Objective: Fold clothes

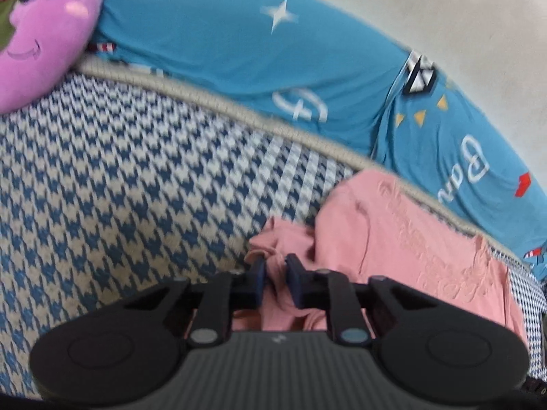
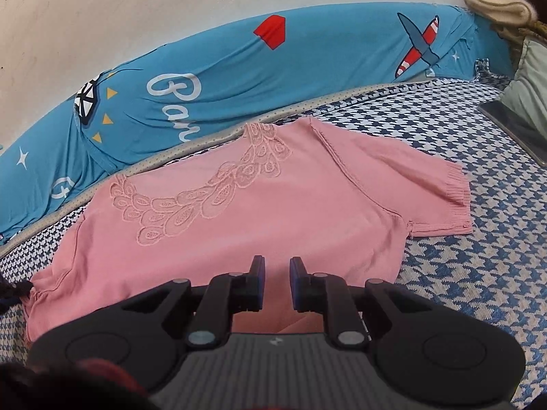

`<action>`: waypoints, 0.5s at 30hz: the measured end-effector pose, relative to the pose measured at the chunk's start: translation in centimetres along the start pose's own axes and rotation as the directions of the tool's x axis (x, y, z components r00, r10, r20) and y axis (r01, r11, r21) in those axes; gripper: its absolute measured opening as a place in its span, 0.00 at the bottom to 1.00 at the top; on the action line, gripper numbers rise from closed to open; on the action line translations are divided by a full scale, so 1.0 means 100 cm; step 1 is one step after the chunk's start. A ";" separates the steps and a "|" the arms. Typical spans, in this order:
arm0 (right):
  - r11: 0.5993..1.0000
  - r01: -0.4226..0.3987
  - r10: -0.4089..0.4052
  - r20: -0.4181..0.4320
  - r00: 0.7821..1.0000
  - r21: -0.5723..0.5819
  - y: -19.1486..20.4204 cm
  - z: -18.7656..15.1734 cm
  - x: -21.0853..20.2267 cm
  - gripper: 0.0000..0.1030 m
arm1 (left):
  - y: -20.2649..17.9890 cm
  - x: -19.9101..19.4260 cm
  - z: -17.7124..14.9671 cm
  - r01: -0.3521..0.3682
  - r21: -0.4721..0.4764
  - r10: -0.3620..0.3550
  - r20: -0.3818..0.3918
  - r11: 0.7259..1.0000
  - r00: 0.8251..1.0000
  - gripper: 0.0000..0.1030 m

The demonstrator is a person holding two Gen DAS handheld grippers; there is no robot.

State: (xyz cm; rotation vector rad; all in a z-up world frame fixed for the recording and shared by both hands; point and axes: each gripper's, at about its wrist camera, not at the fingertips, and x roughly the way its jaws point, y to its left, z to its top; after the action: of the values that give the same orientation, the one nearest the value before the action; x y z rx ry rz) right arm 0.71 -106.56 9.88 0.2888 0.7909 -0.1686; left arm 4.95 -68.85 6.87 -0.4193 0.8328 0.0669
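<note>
A pink short-sleeved top (image 2: 239, 205) with a lace pattern at the neck lies spread flat on the houndstooth bedcover (image 2: 461, 273). In the left wrist view the top (image 1: 410, 239) reaches to the right, and its near sleeve is bunched between the pads of my left gripper (image 1: 275, 273), which is shut on that fabric. My right gripper (image 2: 277, 273) sits at the top's near hem with its jaws close together. Pink cloth fills the narrow gap between them and runs back under the fingers. The other sleeve (image 2: 444, 198) lies flat at the right.
A long blue printed bolster (image 2: 273, 68) lines the pale wall behind the bed. A pink plush cushion (image 1: 44, 34) sits at the far left. A dark flat slab (image 2: 512, 130) and a grey-green pillow (image 2: 530, 82) lie at the right.
</note>
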 end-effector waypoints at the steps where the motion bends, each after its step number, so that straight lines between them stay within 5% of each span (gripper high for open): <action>1: 1.000 -0.002 0.002 -0.001 1.000 -0.001 0.001 0.000 0.000 0.16 | -0.002 -0.006 0.001 -0.027 0.020 0.026 0.039 0.999 0.999 0.09; 5: 1.000 -0.005 0.005 0.000 1.000 -0.007 0.002 0.000 0.001 0.16 | -0.006 -0.026 0.009 -0.140 0.054 0.128 0.179 0.989 0.975 0.09; 10: 1.000 -0.008 0.007 -0.006 1.000 -0.010 0.004 0.001 0.003 0.16 | 0.017 -0.019 0.021 -0.082 -0.037 0.085 0.086 0.996 0.993 0.11; 15: 1.000 -0.013 0.013 -0.013 1.000 -0.022 0.008 0.001 0.006 0.16 | 0.023 -0.008 0.014 -0.029 -0.061 0.029 -0.008 0.998 1.000 0.41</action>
State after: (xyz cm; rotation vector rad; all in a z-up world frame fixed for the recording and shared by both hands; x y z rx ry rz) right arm 1.35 -105.85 9.67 0.2742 0.8028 -0.1457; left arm 4.94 -66.14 7.54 -0.4648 0.8455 0.1179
